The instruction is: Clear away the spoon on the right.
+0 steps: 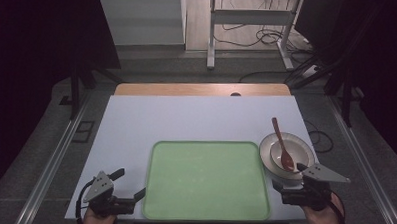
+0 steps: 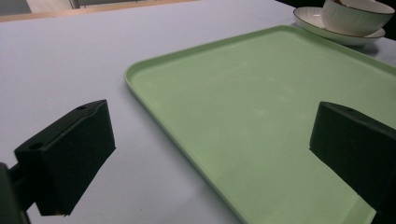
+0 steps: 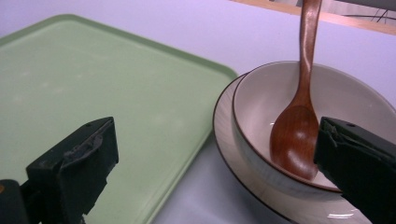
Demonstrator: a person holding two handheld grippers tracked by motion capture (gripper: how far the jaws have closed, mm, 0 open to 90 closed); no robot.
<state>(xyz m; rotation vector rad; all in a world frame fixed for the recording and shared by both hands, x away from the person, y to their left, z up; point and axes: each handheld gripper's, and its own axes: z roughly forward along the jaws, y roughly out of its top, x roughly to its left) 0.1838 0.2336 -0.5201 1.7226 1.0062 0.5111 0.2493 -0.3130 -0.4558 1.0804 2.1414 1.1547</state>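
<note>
A pale green tray [image 1: 206, 180] lies bare at the table's near middle. Just right of it a cream bowl [image 1: 290, 149] sits on a matching plate [image 1: 263, 150], with a brown wooden spoon [image 1: 283, 145] resting in the bowl, handle pointing away. My left gripper [image 1: 129, 185] is open at the tray's near-left corner; the tray's rim [image 2: 154, 100] runs between its jaws. My right gripper [image 1: 288, 177] is open at the near side of the bowl [image 3: 275, 98]. Its right jaw is close beside the spoon [image 3: 296, 130], its left jaw over the tray [image 3: 93, 79]. Neither gripper holds anything.
The white tabletop [image 1: 186, 116] stretches bare behind the tray to a wooden strip [image 1: 202, 89] at the far edge. Beyond stand a metal frame [image 1: 211, 37] and floor cables [image 1: 269, 37]. Rails [image 1: 54, 162] run along both sides of the table.
</note>
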